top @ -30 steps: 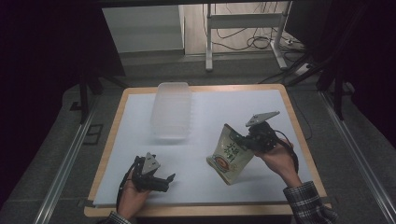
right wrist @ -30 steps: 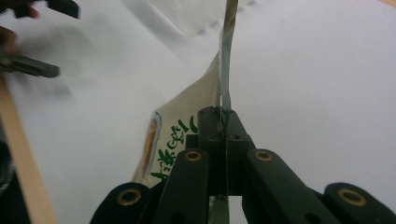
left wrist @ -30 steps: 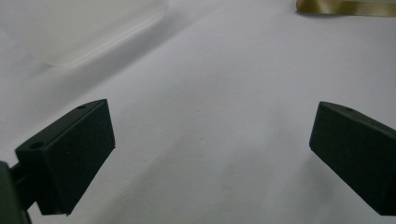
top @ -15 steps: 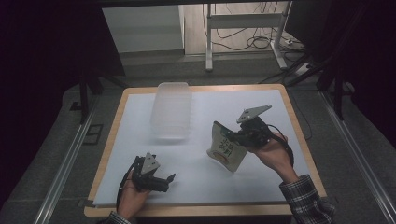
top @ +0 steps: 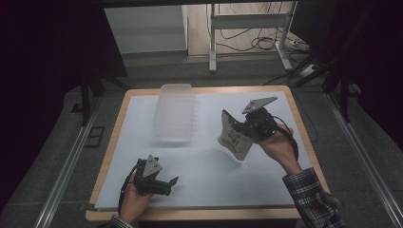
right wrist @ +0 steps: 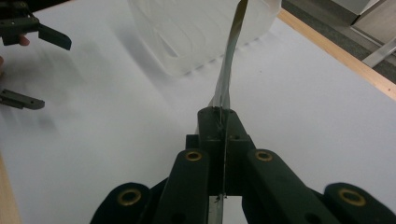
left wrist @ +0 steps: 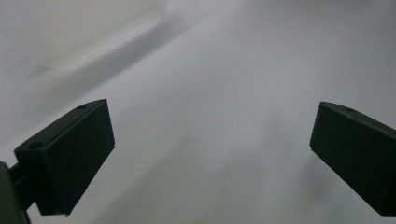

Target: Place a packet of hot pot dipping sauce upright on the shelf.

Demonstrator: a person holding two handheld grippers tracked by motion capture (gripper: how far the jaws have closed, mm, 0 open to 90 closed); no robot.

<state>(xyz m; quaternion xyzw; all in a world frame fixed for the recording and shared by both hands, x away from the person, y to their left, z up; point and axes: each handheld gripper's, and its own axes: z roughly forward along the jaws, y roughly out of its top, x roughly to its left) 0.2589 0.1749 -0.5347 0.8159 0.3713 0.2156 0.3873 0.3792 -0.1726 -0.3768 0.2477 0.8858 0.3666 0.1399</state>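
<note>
A wooden-edged table covered with a white sheet fills the middle of the high view. The person's right hand holds the right gripper above the right half of the sheet, with its grey three-cornered plate tilted upward. Its jaws are closed tight on the edge of a flat pouch, white and green with print too small to read; the pouch hangs from the gripper, slanting down and to the left, lifted off the sheet with its shadow below it. In the right gripper view the pouch is seen edge-on, a thin strip pinched between the two pressed-together jaws and rising toward a clear plastic container. In the high view that container stands on the far left-centre part of the sheet, near the pouch but apart from it. The left hand rests at the near edge of the table and holds the left gripper, which lies low over the sheet, pointing right. Its jaws stand wide apart with nothing between them; in the left gripper view only bare white sheet lies between the two black pads. The two grippers are well apart.
</note>
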